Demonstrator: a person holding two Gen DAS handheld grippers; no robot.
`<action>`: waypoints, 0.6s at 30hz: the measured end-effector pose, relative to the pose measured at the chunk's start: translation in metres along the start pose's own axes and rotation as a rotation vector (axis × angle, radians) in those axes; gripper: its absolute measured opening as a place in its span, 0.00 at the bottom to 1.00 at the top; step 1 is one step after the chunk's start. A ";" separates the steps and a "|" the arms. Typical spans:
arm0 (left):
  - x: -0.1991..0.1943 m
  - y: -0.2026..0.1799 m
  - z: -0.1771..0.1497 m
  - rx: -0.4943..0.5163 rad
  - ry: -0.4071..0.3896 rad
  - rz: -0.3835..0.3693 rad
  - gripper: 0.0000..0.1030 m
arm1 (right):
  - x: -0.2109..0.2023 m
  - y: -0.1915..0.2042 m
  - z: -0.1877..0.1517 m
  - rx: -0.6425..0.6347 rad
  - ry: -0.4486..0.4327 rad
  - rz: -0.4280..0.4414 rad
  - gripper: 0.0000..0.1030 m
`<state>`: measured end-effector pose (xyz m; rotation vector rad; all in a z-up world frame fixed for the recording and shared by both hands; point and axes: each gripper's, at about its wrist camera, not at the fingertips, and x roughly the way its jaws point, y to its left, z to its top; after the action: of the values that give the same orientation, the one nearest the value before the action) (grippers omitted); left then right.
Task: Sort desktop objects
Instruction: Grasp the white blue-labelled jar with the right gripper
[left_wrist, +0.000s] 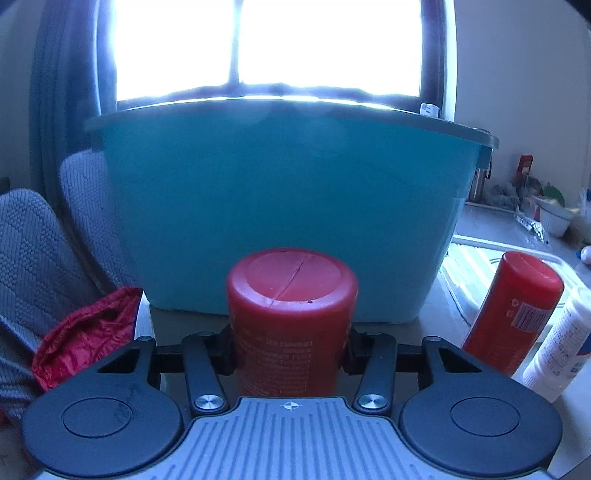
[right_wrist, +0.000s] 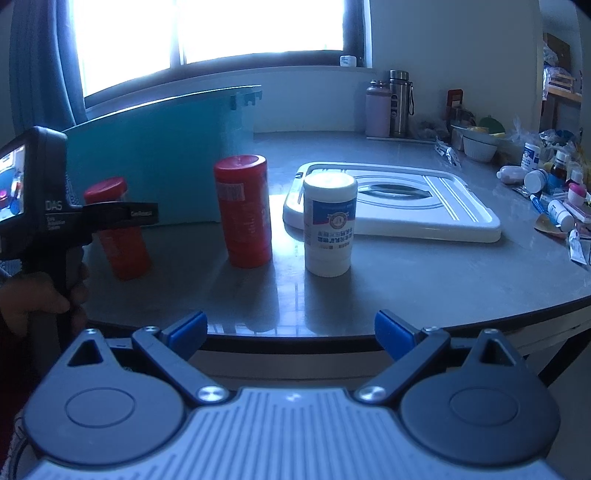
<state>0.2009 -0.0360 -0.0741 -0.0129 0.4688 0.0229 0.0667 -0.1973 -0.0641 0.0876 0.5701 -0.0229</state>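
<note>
My left gripper (left_wrist: 291, 354) is shut on a red canister (left_wrist: 291, 314), held upright in front of a teal bin (left_wrist: 280, 206). In the right wrist view the same red canister (right_wrist: 122, 243) shows in the left gripper (right_wrist: 122, 218) at the left, tilted a little. A second red canister (right_wrist: 245, 210) and a white bottle (right_wrist: 328, 225) stand on the grey table (right_wrist: 424, 273); both show at the right of the left wrist view, red (left_wrist: 513, 310) and white (left_wrist: 561, 339). My right gripper (right_wrist: 291, 332) is open and empty, at the table's front edge, short of the white bottle.
A white bin lid (right_wrist: 399, 206) lies flat behind the white bottle. Two flasks (right_wrist: 391, 103) stand at the back. Bowls, small bottles and packets (right_wrist: 550, 184) clutter the right side. A grey chair with red cloth (left_wrist: 85, 332) is at the left.
</note>
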 end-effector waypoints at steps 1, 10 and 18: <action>-0.001 0.001 0.000 -0.003 0.007 0.004 0.49 | 0.000 -0.001 0.001 0.004 -0.004 0.001 0.95; -0.037 0.013 0.004 -0.003 -0.022 0.013 0.49 | -0.009 0.003 0.004 -0.007 -0.062 0.004 0.95; -0.074 0.026 -0.002 0.004 -0.013 0.018 0.49 | -0.023 0.010 0.000 -0.023 -0.099 -0.001 0.95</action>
<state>0.1332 -0.0110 -0.0425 -0.0047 0.4561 0.0395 0.0480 -0.1874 -0.0509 0.0631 0.4710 -0.0219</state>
